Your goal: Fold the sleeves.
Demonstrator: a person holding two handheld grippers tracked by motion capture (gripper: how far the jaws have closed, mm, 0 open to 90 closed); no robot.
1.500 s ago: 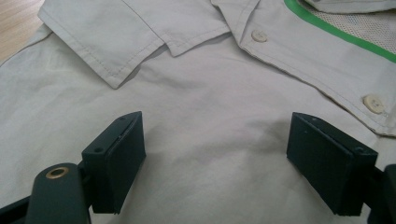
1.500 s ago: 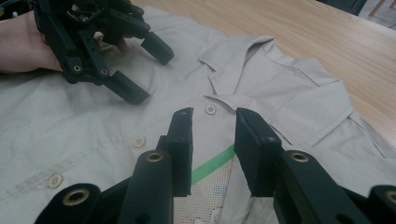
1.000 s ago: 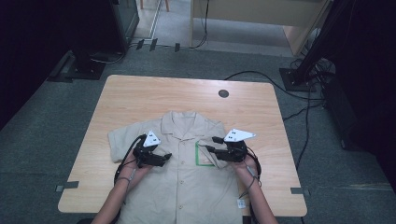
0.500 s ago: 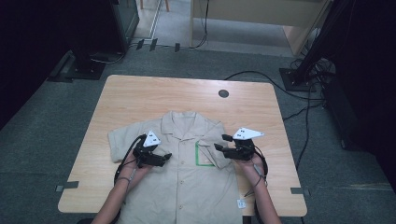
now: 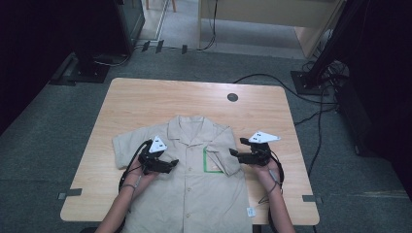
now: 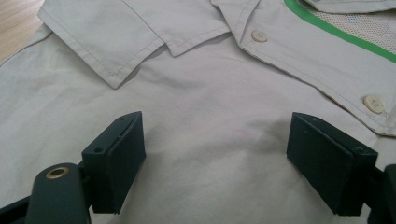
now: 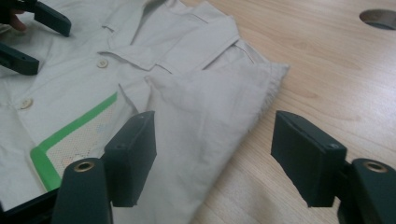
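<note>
The shirt (image 5: 194, 184), flat on the bench (image 5: 145, 102) with one sleeve (image 7: 219, 116) folded in, looks light, limp and wrinkle-prone, best pinched at a hem or fold edge, while both hand-held grippers, left (image 6: 215, 158) and right (image 7: 212, 154), stand wide and empty, the right's jaws having just been opening.

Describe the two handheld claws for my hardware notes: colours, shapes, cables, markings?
Both the left claw and right claw are black, each with two blocky rectangular jaws. Each carries a grey triangular plate with small dark dots, and a black cable trails back from each. The forearms are bare.
</note>
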